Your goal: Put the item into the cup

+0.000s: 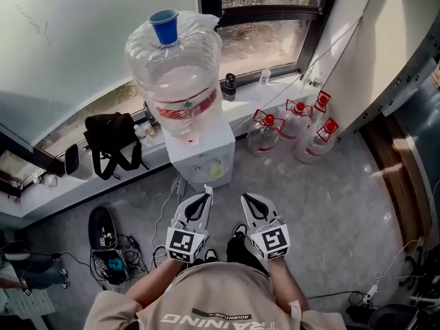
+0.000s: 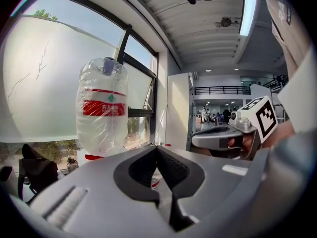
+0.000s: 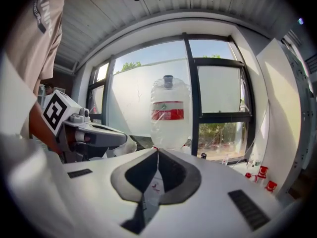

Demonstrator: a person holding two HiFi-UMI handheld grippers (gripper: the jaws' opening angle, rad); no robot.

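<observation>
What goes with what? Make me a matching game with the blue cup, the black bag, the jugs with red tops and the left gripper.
Things:
1. blue cup
2. black bag
3. red-topped jugs
4. left gripper

Places or states:
A. on the floor
B. shut, nothing in it
C. on the white ledge
D. on top of the big water bottle

Pairs: 1-D, 2-C, 3-A, 4-B

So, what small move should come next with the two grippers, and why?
Probably open the right gripper: both it and the left gripper are shut on nothing, held short of the water dispenser, so no item can be picked up for the blue cup yet.
</observation>
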